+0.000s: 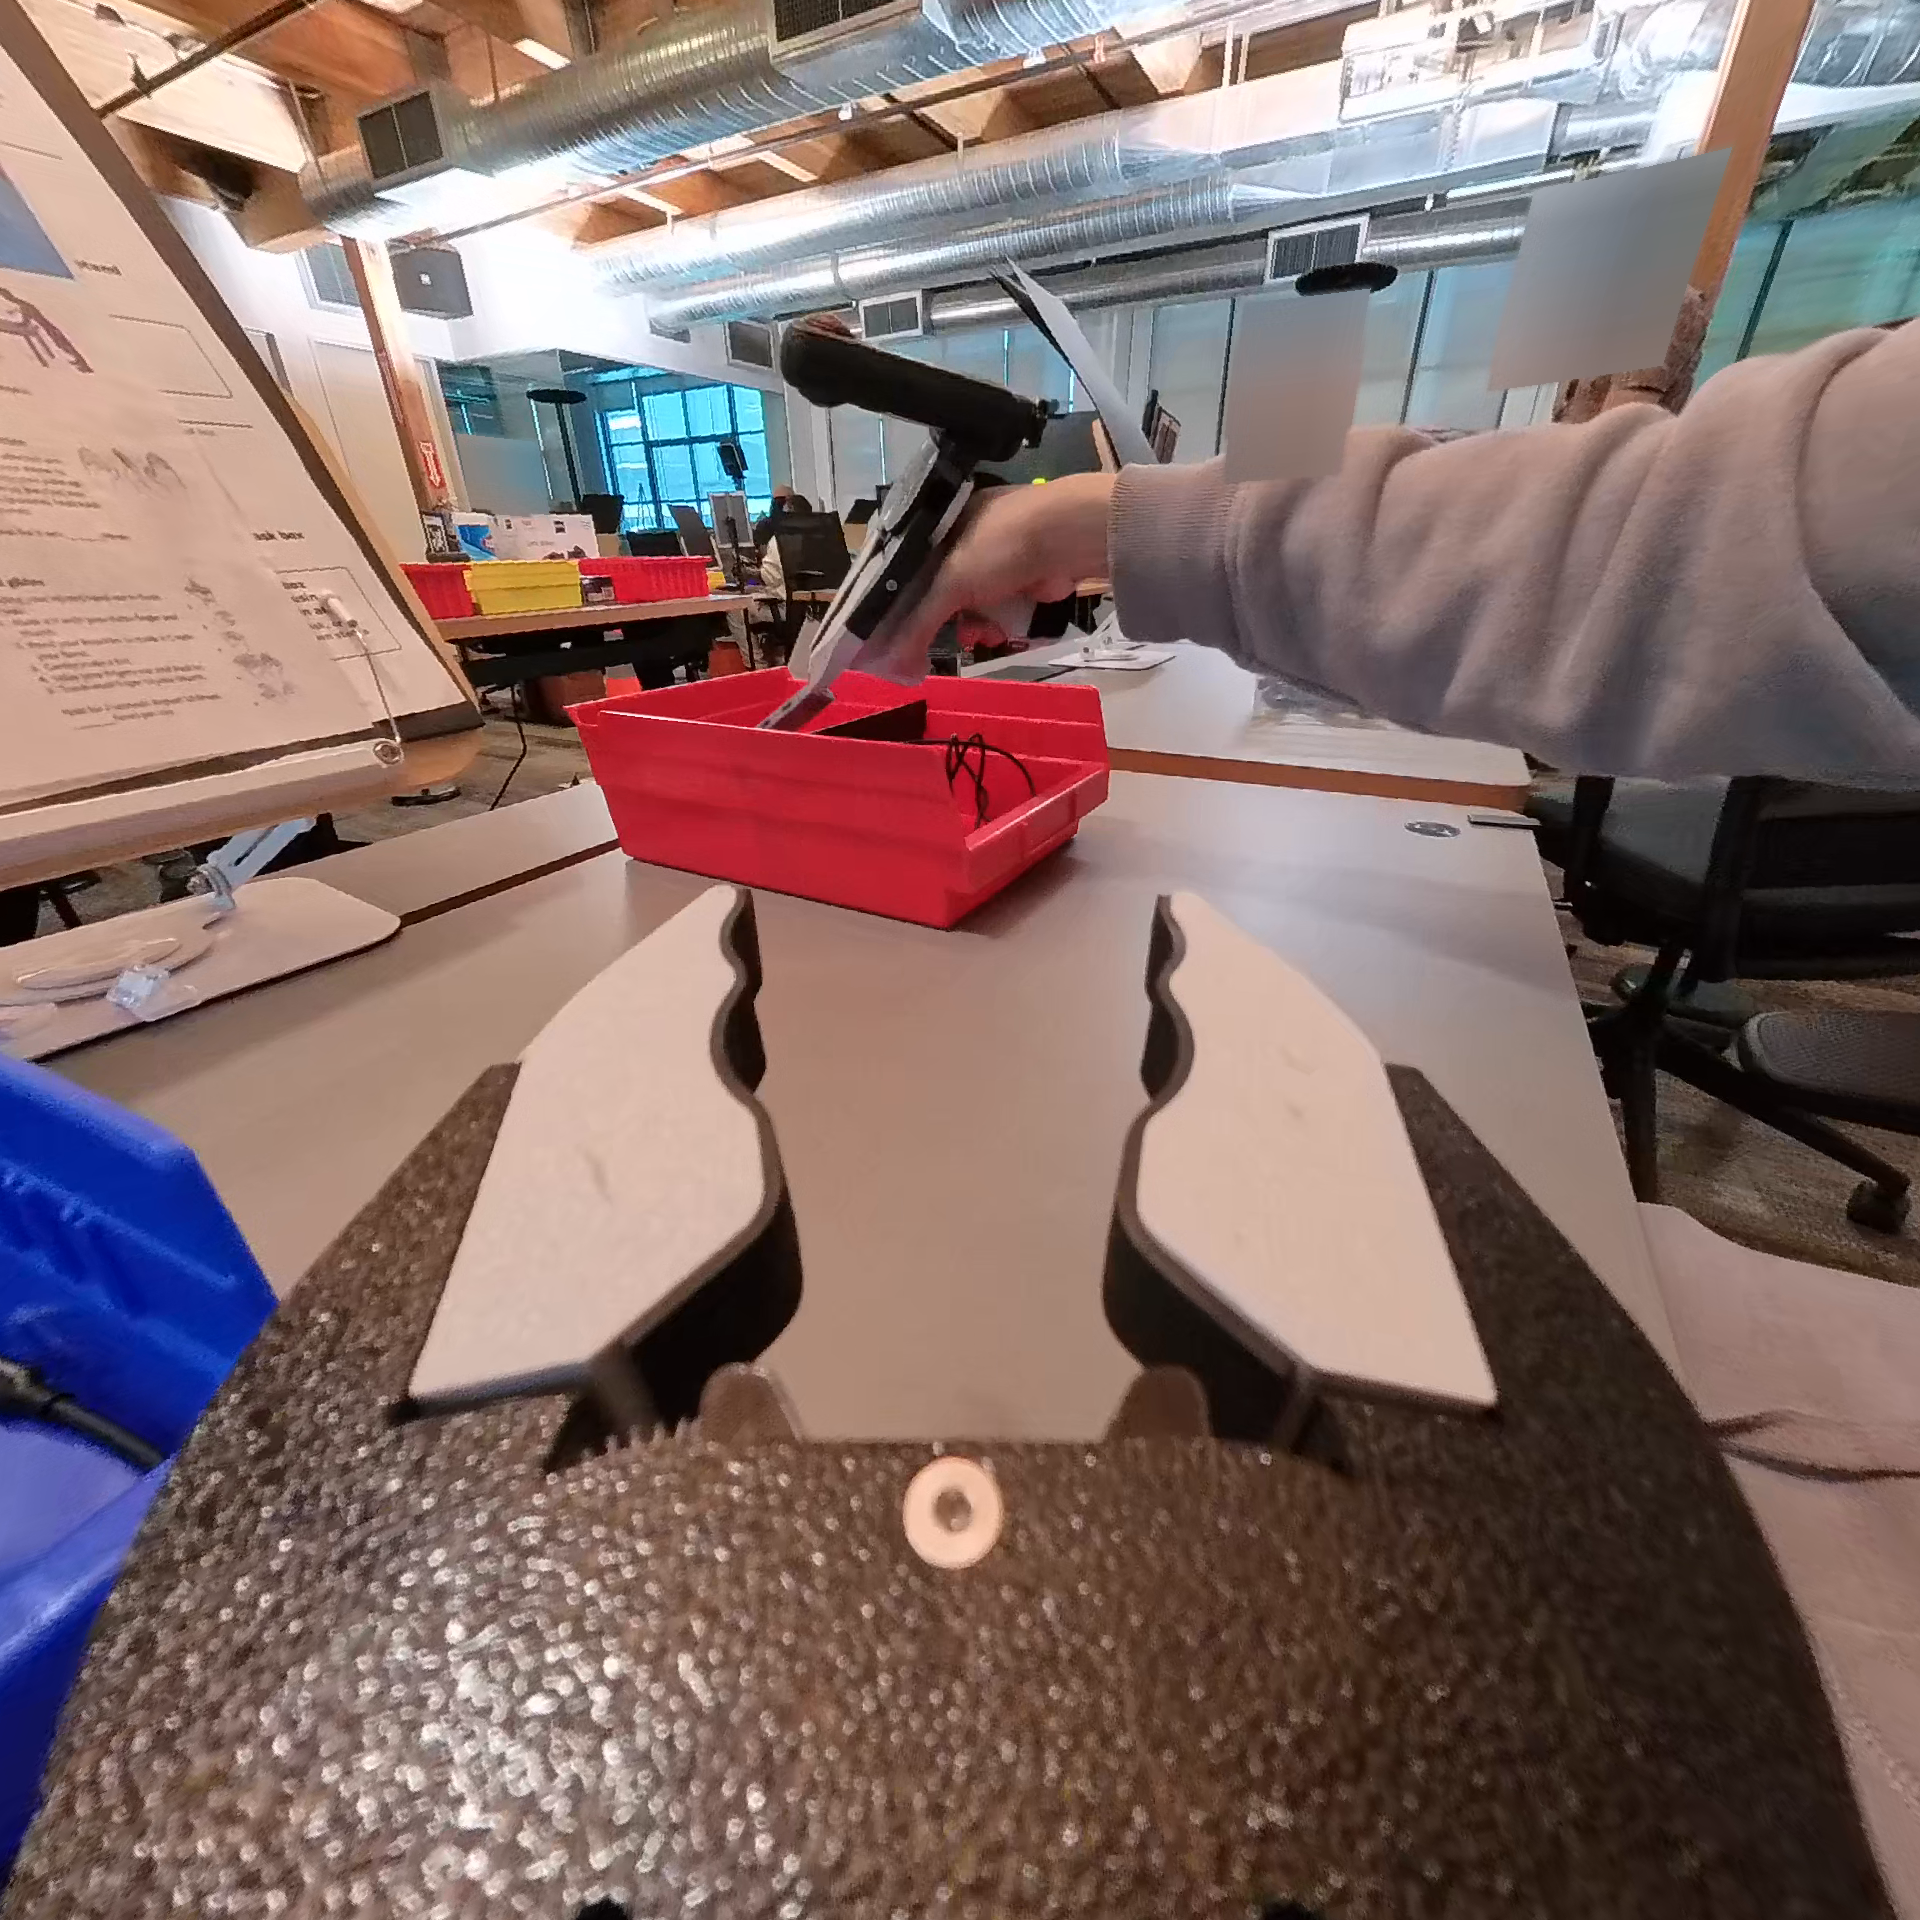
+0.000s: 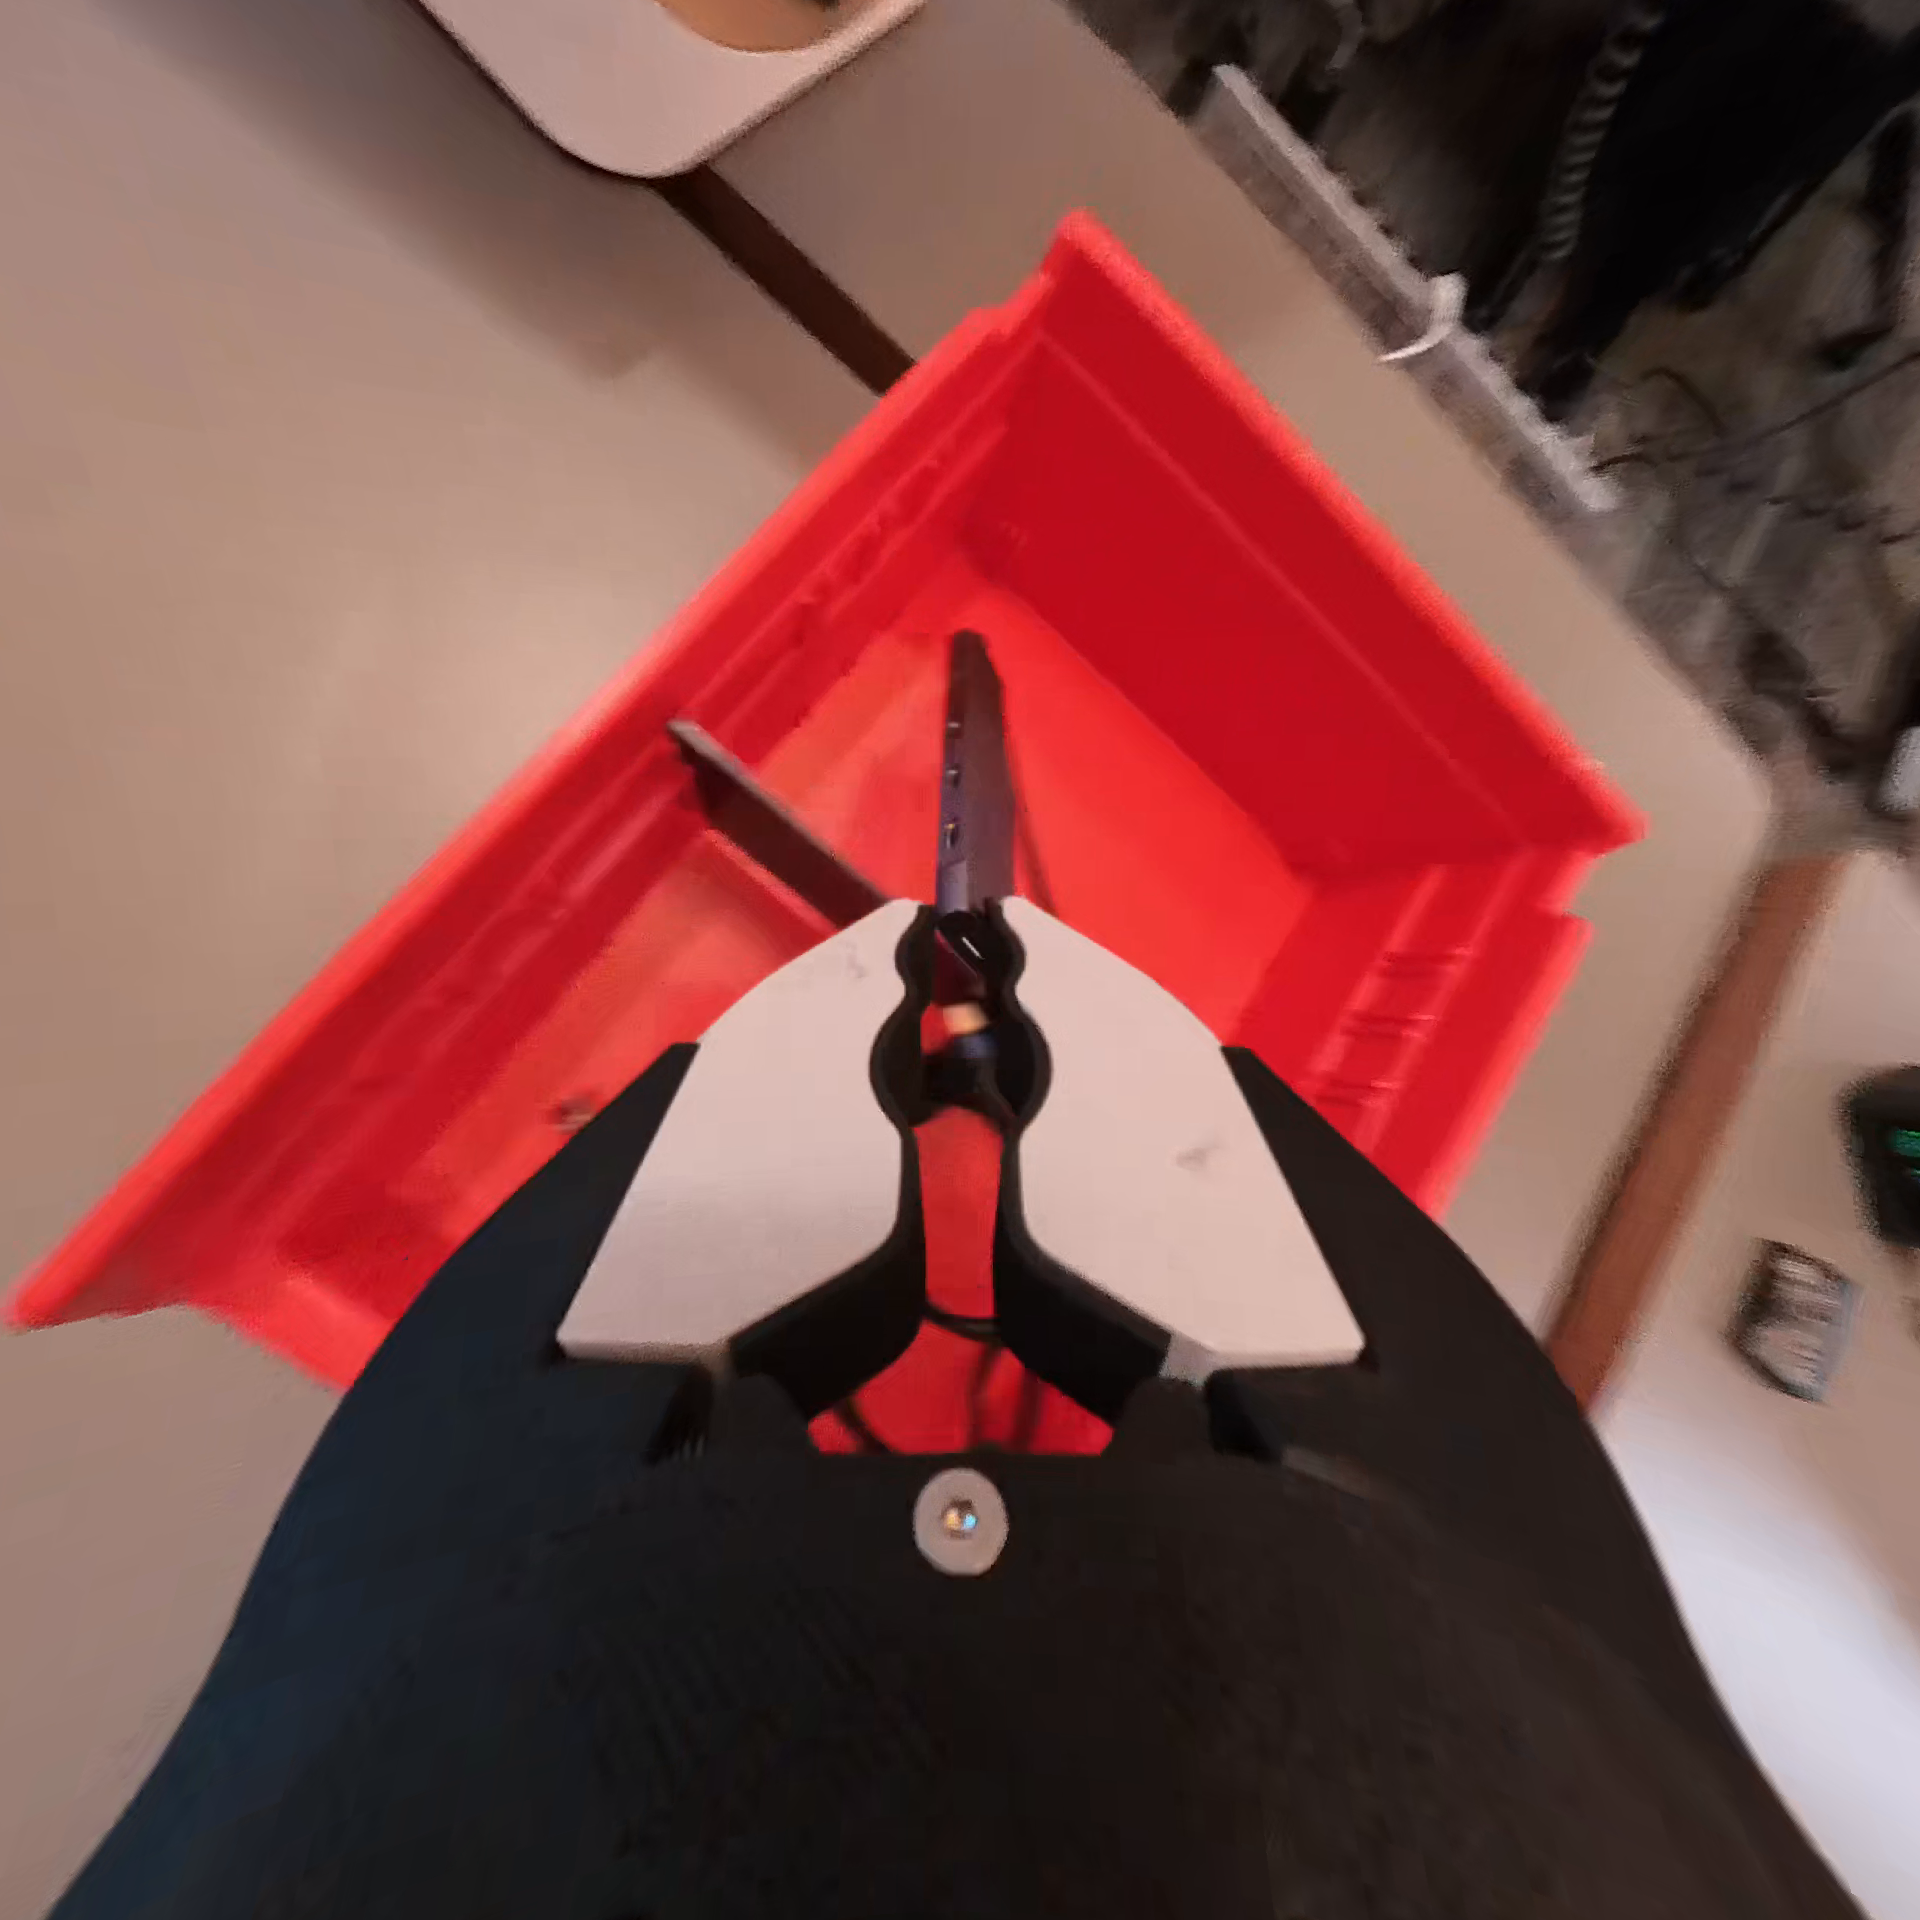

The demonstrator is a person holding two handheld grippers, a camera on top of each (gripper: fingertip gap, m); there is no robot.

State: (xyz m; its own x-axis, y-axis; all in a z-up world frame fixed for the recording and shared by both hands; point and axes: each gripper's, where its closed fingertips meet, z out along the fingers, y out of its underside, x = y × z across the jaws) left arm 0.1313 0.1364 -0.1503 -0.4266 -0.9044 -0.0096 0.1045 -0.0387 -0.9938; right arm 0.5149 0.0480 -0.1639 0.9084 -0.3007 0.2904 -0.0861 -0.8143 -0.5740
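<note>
My left gripper [image 1: 951, 925] is open and empty, low over the grey table, pointing at a red bin [image 1: 831, 810] a short way ahead. My right gripper [image 2: 961, 920] is shut on a thin dark slab-like device with small ports along its edge [image 2: 971, 769], held edge-on inside the red bin [image 2: 1195, 623]. A thin black cable [image 2: 977, 1340] trails from the device down between the fingers. In the left wrist view the right gripper [image 1: 790, 717] reaches down into the bin, held by a hand in a grey sleeve [image 1: 1455, 582]. A black divider [image 2: 769, 810] stands in the bin.
A blue bin [image 1: 94, 1299] sits close at the left. A document stand with printed pages [image 1: 156, 520] and its flat base [image 1: 197, 935] stand at the far left. Office chairs [image 1: 1766, 935] are at the right past the table edge. Red and yellow bins [image 1: 551, 584] sit on a far table. The tips of one gripper are about 40 centimetres away from the tips of the other.
</note>
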